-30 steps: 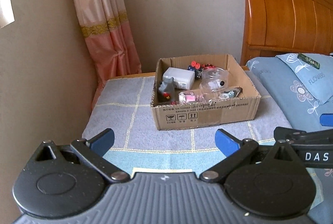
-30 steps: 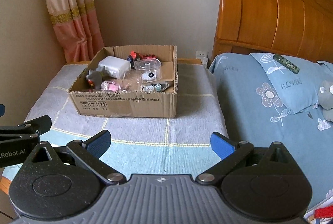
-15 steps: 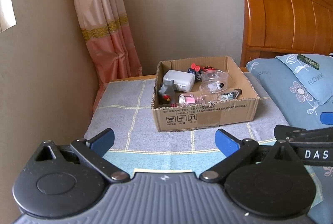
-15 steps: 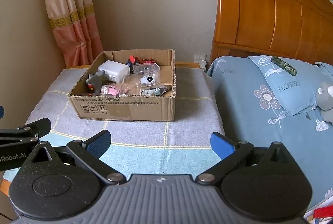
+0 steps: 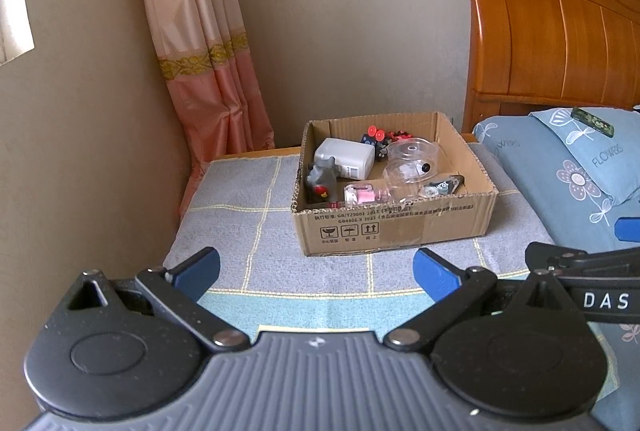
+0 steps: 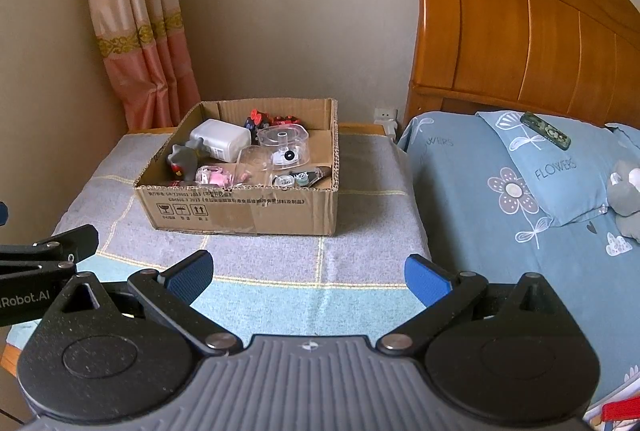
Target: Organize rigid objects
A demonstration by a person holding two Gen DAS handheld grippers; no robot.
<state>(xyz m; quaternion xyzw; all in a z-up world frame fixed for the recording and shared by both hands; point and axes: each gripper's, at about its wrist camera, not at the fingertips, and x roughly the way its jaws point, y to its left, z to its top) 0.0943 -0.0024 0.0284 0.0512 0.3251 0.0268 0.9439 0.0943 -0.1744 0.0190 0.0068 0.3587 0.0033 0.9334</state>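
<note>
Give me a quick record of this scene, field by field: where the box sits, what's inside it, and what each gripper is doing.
surface: blanket-covered table beside the bed
container: open cardboard box on the table
contents: white charger, grey toy figure, pink item, clear plastic containers, small red and black pieces
left gripper: jaws open, holding nothing, short of the box
right gripper: jaws open, holding nothing, short of the box
on the pillow: dark flat object
</note>
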